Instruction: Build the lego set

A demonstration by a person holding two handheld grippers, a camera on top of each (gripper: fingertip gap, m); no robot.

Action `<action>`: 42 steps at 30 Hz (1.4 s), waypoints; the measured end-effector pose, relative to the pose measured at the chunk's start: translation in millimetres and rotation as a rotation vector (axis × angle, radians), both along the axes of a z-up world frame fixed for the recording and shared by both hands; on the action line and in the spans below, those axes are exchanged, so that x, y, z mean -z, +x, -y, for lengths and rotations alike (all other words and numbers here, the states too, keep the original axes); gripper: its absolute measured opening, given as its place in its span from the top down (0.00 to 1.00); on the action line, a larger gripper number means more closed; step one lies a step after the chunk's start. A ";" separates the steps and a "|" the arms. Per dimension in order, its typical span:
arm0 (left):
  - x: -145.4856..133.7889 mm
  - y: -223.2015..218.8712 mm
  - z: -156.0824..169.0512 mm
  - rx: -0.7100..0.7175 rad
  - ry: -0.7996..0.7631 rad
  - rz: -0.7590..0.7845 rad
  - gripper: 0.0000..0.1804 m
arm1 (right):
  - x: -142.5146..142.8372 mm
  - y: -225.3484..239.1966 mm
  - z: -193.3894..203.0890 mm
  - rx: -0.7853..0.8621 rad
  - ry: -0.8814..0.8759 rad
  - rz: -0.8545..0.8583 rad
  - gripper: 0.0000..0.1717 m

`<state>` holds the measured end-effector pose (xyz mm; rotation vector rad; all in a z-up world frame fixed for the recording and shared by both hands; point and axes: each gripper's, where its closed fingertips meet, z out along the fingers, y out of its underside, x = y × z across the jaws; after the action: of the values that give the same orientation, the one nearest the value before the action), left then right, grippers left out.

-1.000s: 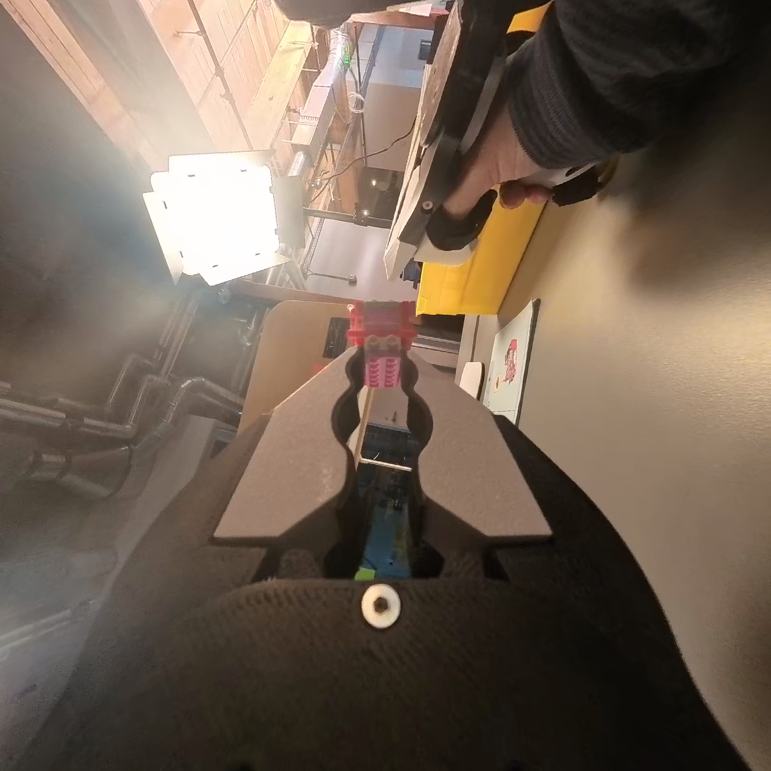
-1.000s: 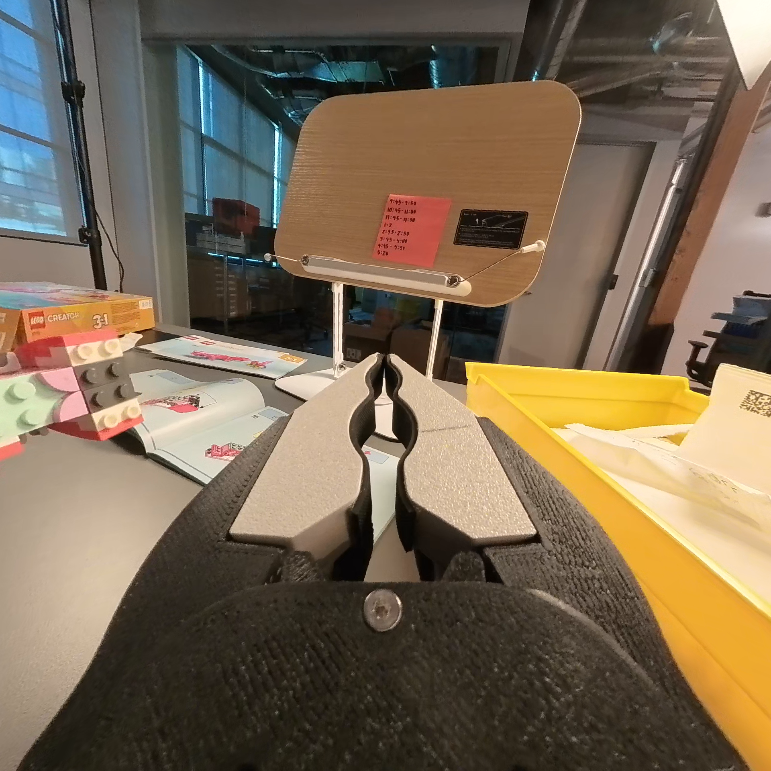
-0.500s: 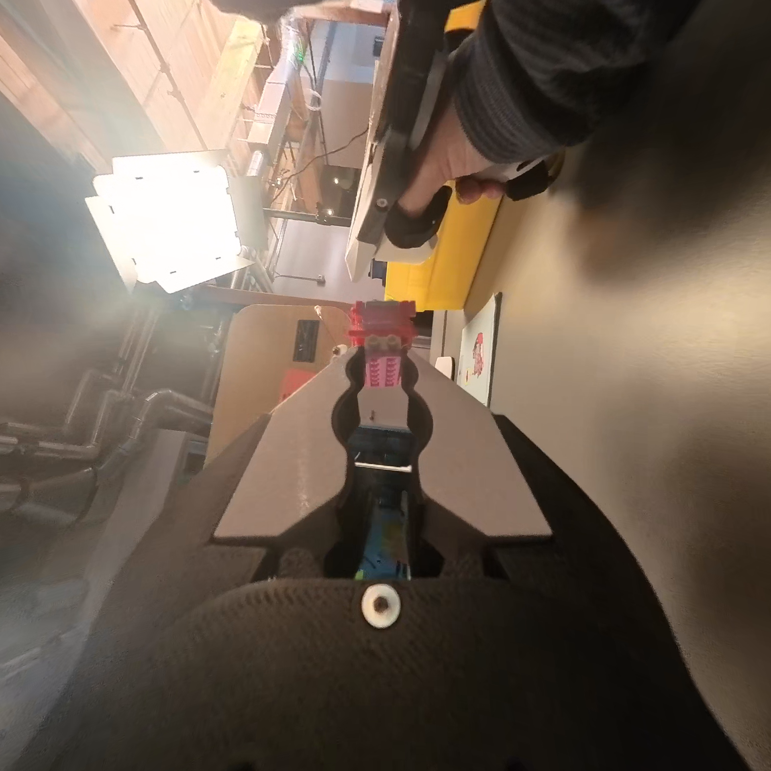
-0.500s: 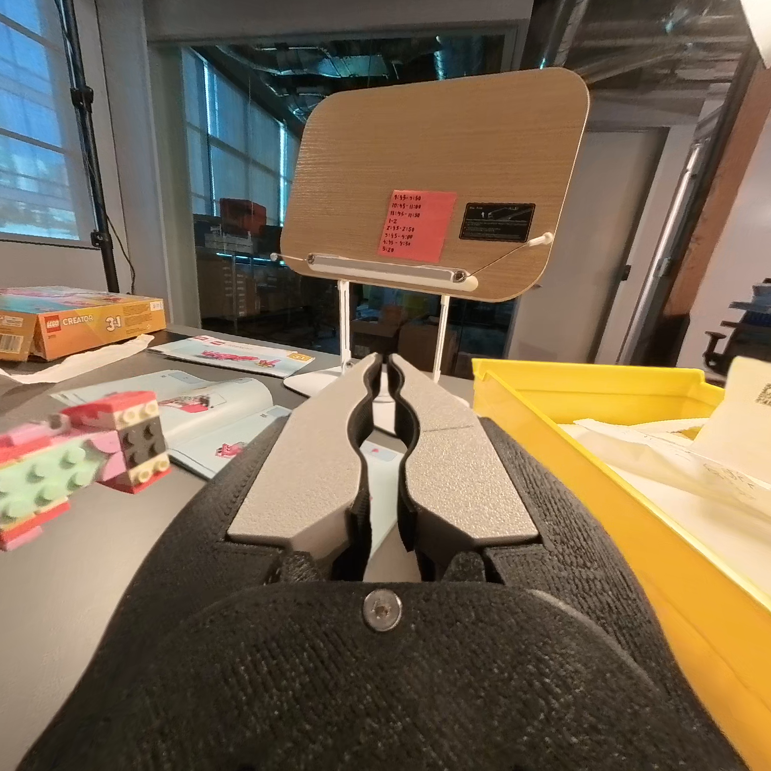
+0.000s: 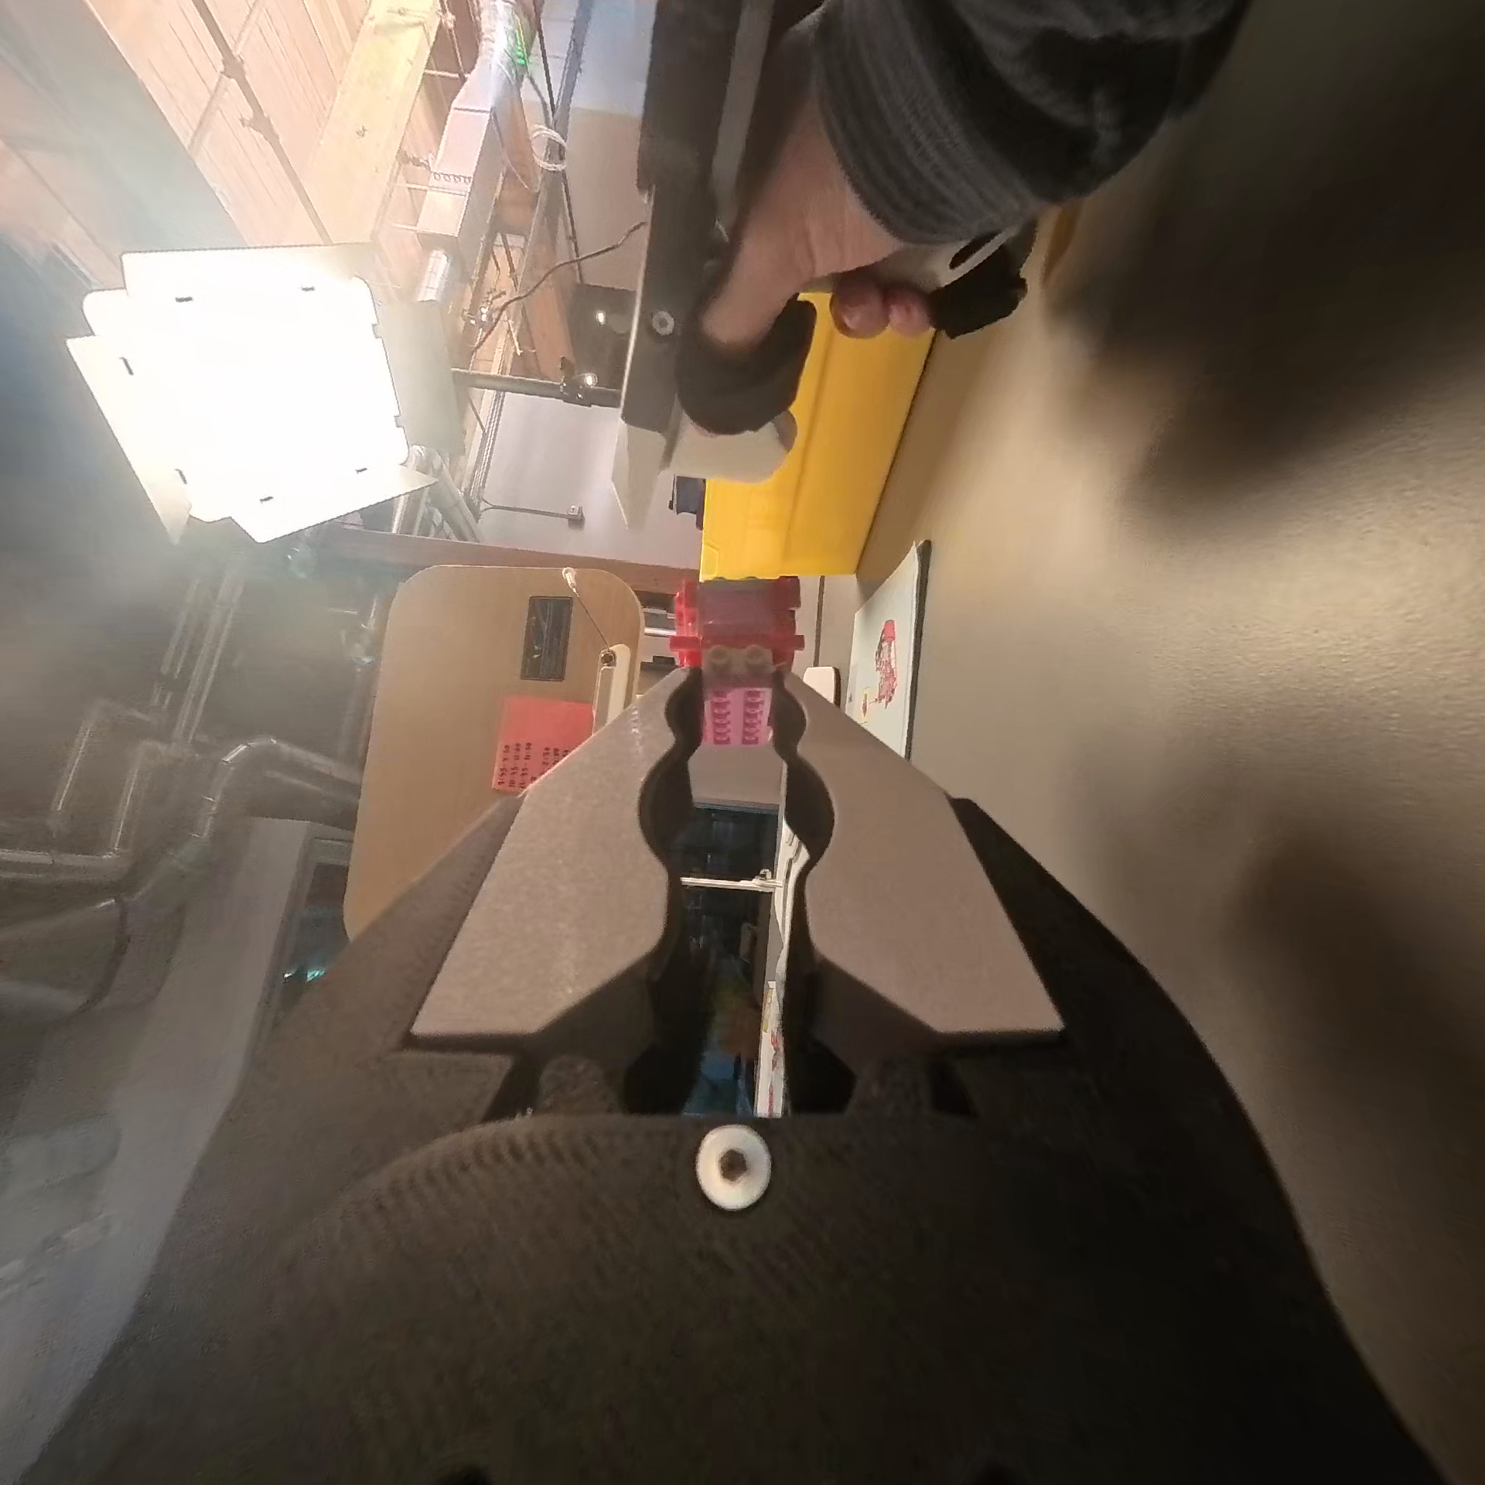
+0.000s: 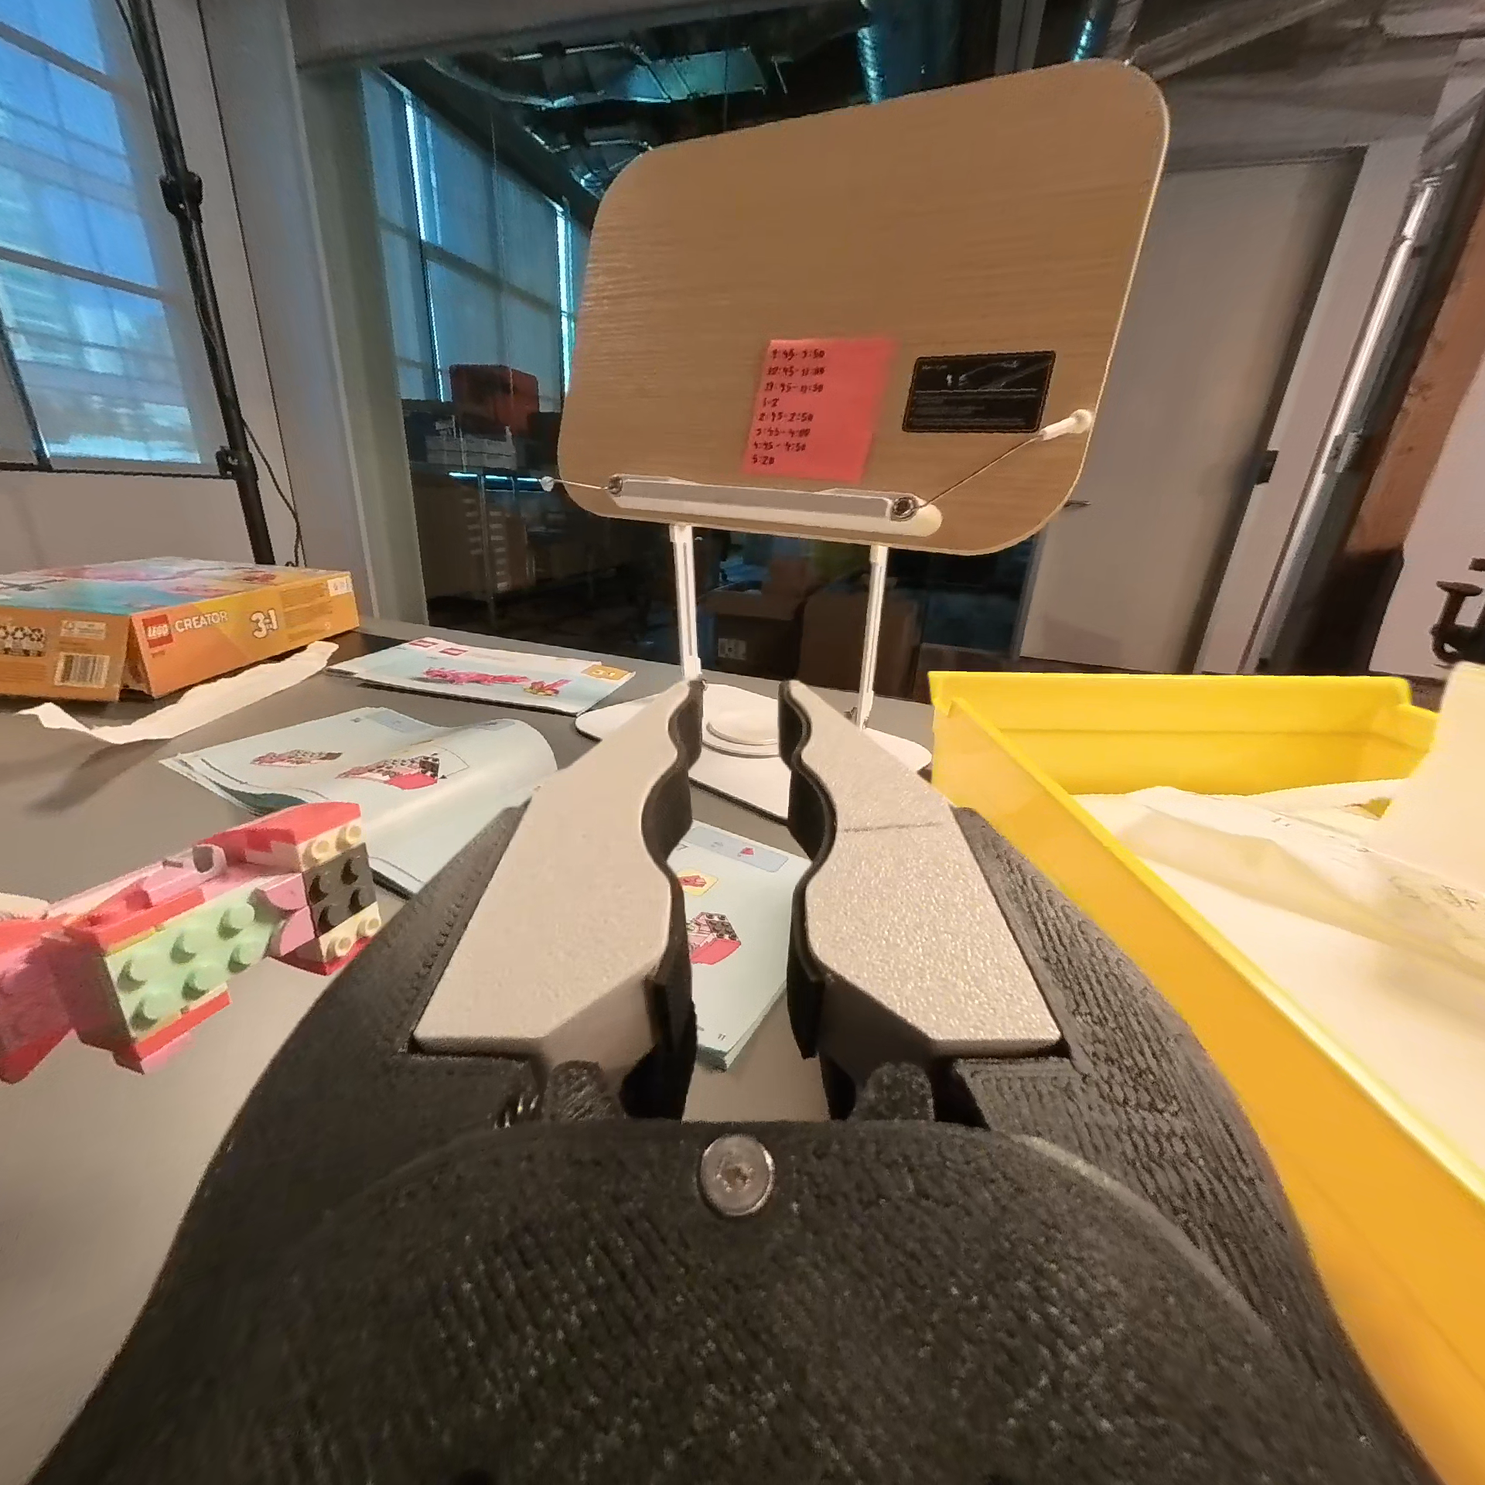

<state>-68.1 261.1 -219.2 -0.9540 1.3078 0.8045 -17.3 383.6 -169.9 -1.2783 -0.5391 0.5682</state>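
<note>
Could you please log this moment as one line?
left tongs: gripping pink-and-red toy-brick model | right tongs: open, empty | yellow plastic bin: beside right tongs

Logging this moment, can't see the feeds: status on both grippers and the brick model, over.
Left gripper clamped on the pink-and-red brick model, held off the table. Right gripper open, empty, above a booklet. Yellow bin at its right.

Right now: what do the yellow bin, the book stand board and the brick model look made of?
Yellow bin: glossy moulded plastic, thin uniform walls.
Book stand board: wood or wood-look laminate, matte, visible grain.
Brick model: hard plastic bricks, studded, slight sheen.
</note>
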 end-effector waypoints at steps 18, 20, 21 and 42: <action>2.5 0.3 -1.8 -0.001 -0.020 0.001 0.91 | 4.5 -3.2 -0.7 -0.022 -0.023 0.002 0.91; 2.7 0.2 -2.1 0.000 -0.023 0.004 0.91 | 4.9 -3.7 -0.7 -0.025 -0.026 0.002 0.91; 2.7 0.0 -2.3 -0.001 -0.024 0.005 0.91 | 5.0 -3.8 -0.8 -0.026 -0.027 0.002 0.91; 0.6 0.0 -3.2 -0.003 -0.013 0.007 0.91 | 6.4 -4.7 -0.7 -0.034 -0.036 0.000 0.92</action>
<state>-68.0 264.3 -219.9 -0.9686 1.3069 0.7954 -22.0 384.3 -176.3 -1.3056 -0.5541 0.6087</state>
